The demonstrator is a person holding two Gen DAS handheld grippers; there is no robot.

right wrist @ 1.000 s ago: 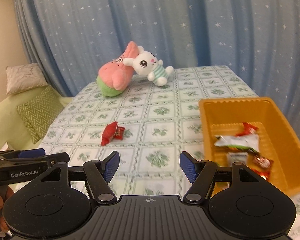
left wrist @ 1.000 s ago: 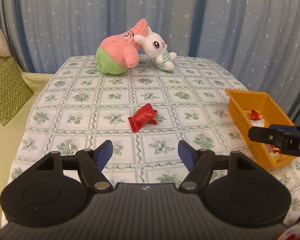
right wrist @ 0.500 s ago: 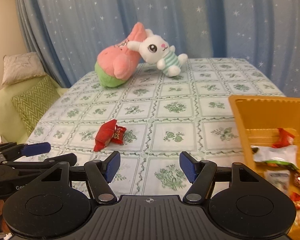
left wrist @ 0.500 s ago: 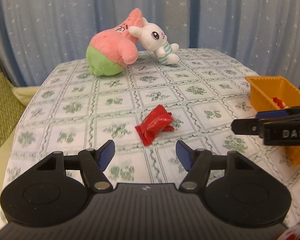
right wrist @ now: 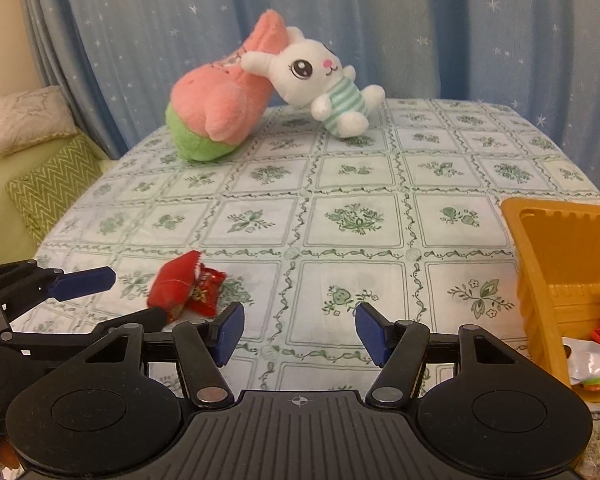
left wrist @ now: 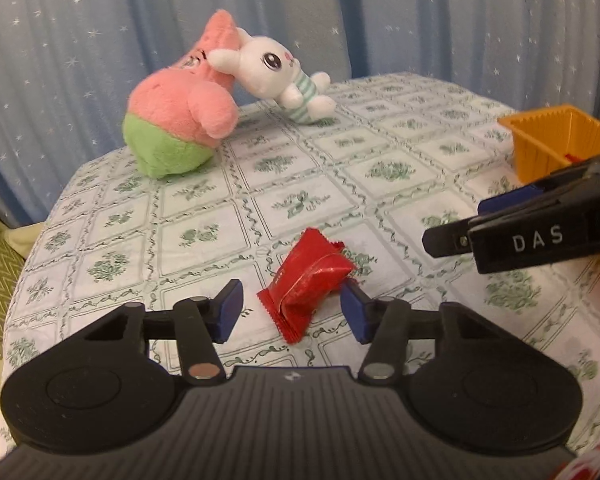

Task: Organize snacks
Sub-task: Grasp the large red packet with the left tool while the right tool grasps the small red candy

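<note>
A red snack packet (left wrist: 308, 280) lies on the green-patterned tablecloth (left wrist: 204, 236). My left gripper (left wrist: 292, 312) is low over the cloth and straddles the packet; its jaws are closing. The right pad is at the packet's side and the left pad stands a little clear of it. In the right wrist view the packet (right wrist: 184, 288) sits between the left gripper's (right wrist: 138, 296) fingers. My right gripper (right wrist: 300, 332) hovers just right of it, jaws closing slightly with nothing between them. An orange basket (right wrist: 540, 240) at the right holds several snack packets (right wrist: 592, 360).
A pink and green plush (right wrist: 216, 116) and a white rabbit plush (right wrist: 320, 76) lean together at the table's far side before a blue starred curtain. Cushions (right wrist: 48, 188) lie on a sofa off the left edge. The right gripper (left wrist: 456, 222) reaches in beside the basket (left wrist: 540, 140).
Both grippers have come forward and down towards the table. The left one now has the red packet between narrower jaws. The right gripper has shifted left, away from the basket.
</note>
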